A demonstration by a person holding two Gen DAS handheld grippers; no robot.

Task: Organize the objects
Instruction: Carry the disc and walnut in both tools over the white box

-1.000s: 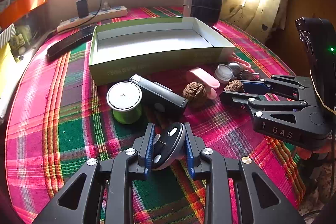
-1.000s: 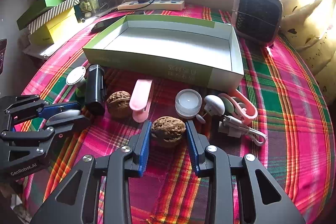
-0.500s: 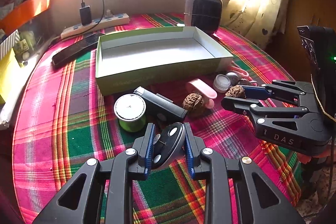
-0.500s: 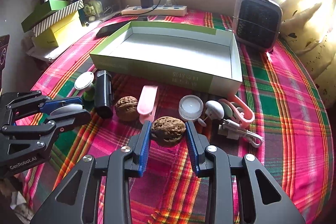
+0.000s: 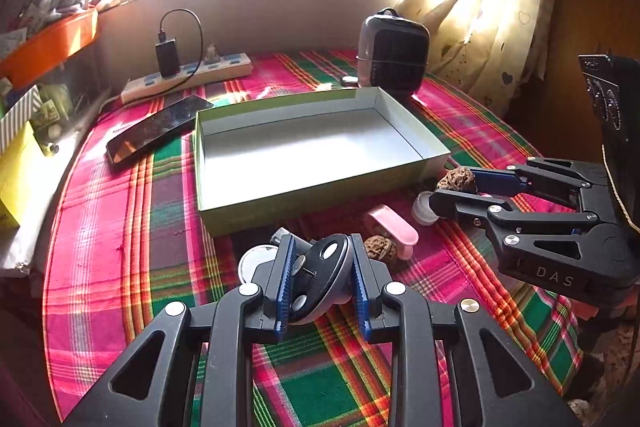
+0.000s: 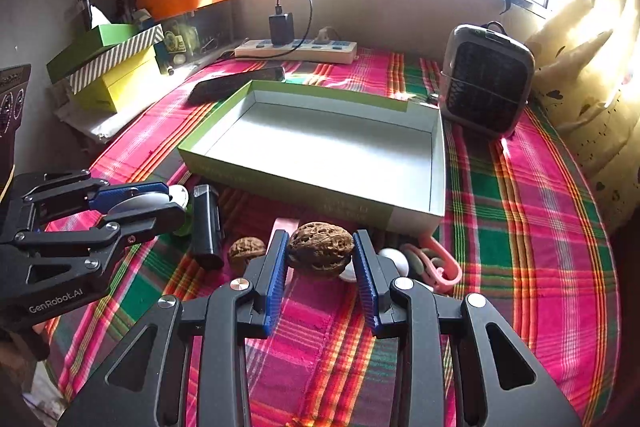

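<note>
My left gripper is shut on a dark round disc with metal studs, held on edge above the plaid cloth. My right gripper is shut on a wrinkled brown walnut, lifted off the table. The empty green-walled box lies open just beyond both. In the left wrist view the right gripper hangs at the right with the walnut. In the right wrist view the left gripper shows at the left with the disc.
On the cloth before the box lie a second walnut, a black oblong device, a pink clip, a small white jar, a green-based spool and pink scissors. A phone, power strip and heater stand behind.
Both grippers have risen with their loads; the walnut and disc now hang higher above the cloth, and the box and table items appear lower and farther away.
</note>
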